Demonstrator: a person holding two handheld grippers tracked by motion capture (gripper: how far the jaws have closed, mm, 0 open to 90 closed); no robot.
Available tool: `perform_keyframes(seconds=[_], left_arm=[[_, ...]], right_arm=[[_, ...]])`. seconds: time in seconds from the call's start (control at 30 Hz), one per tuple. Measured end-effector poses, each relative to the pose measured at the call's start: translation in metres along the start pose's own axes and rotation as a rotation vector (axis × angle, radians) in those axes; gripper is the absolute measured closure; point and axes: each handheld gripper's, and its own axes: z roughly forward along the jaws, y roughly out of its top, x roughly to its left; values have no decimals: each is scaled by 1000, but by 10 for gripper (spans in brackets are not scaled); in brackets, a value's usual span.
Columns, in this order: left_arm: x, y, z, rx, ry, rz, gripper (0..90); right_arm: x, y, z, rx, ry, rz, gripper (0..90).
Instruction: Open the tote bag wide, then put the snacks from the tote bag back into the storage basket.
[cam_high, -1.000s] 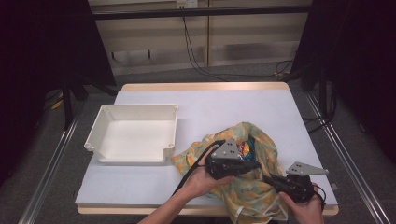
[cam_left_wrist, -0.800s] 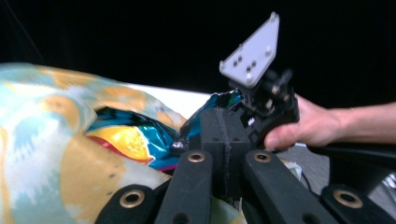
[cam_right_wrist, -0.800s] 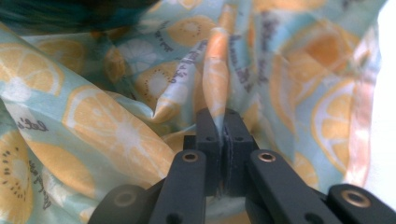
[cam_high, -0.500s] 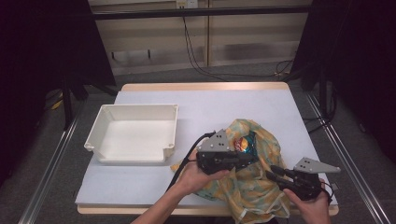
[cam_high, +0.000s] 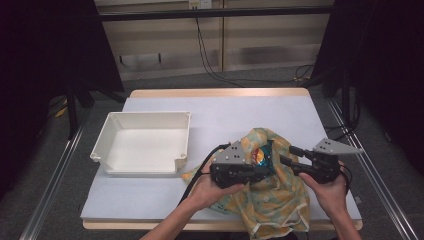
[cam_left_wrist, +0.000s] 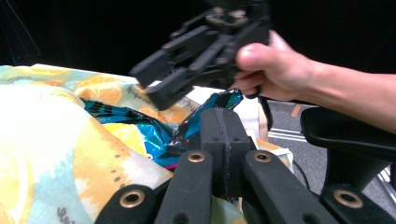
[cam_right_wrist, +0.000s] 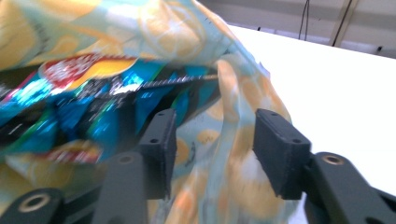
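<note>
From the high view the whole worktop (cam_high: 165, 200) is seen: a white tray (cam_high: 142, 143) stands at the left, and a yellow-and-teal printed cloth bag (cam_high: 277, 200) lies crumpled at the right front, near the edge, well apart from the tray. A shiny blue snack packet (cam_high: 261, 155) is seen in the bag's mouth, between the two claws.

Detail lost from above is supplied by the left gripper view. The left claw (cam_left_wrist: 225, 135) is clenched, its pads pressed together on a dark blue corner of the snack packet (cam_left_wrist: 205, 114), with the cloth bag (cam_left_wrist: 51, 140) lying to one side. The right claw (cam_left_wrist: 161, 81) is seen beyond, held in a hand (cam_left_wrist: 275, 70) above the bag.

In the right gripper view, somewhat blurred, the right claw (cam_right_wrist: 212, 149) is seen released. Its jaws have just been opening; a fold of the cloth bag (cam_right_wrist: 224, 154) hangs between the pads without being pressed. A red patch on the packet (cam_right_wrist: 70, 102) is visible here.
</note>
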Motion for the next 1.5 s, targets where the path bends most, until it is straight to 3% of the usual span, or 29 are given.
perform_keyframes(seconds=[0.27,0.4,0.57,0.7,0.9,1.0,1.2,1.5], left_arm=[[1,0,-5,-2,-7,5,900],[2,0,-10,-10,-7,3,900],[4,1,-16,-17,-5,2,900],[5,3,-20,-23,-10,4,900],[6,10,-26,-40,-4,14,900],[9,18,-30,-84,-8,2,900],[21,34,-28,-112,11,-18,900],[42,53,-30,-154,56,-50,900]], right_arm=[[-8,11,31,41,16,-1,460],[-17,16,43,45,17,16,584],[-26,18,54,43,43,48,817],[-29,20,61,45,59,51,900],[-41,26,72,47,50,77,900],[-44,25,76,50,54,87,900],[-37,26,78,56,87,71,900],[-37,31,79,56,90,74,900]])
